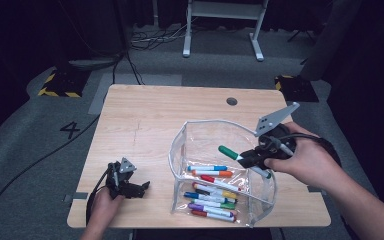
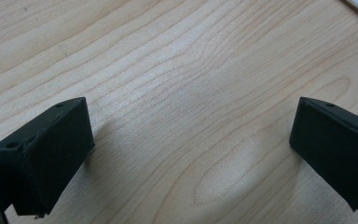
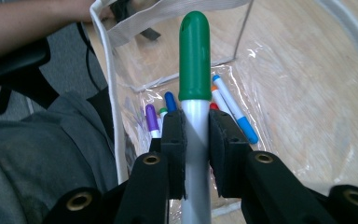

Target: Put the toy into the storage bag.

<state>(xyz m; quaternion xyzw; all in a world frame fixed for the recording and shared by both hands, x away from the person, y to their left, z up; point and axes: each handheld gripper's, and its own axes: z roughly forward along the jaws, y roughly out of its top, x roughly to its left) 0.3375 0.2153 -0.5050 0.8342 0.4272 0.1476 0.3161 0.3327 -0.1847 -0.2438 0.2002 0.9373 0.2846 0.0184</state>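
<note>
The green-capped marker point(image 3: 195, 93) sits clamped in my right gripper point(image 1: 252, 159), above the clear pouch point(image 1: 180, 145) on the table point(image 1: 140, 120). If I let go too high, I judge it could bounce off the rim or roll the soft pouch over. My left gripper point(image 2: 191, 154) rests wide, nothing between its jaws. I count roughly nine markers point(image 1: 210, 192) lying inside, one pouch, two grippers.

We see a light wooden table point(image 1: 145, 130) with a round cable hole point(image 1: 232, 101) near its far edge, standing on grey carpet point(image 1: 25, 135). A white "4" point(image 1: 69, 129) marks the floor at the left. Black cables point(image 1: 130, 55) trail towards a white desk frame point(image 1: 223, 25), past yellow-and-black hazard-striped plates point(image 1: 60, 82). Dark curtains close off the back.
</note>
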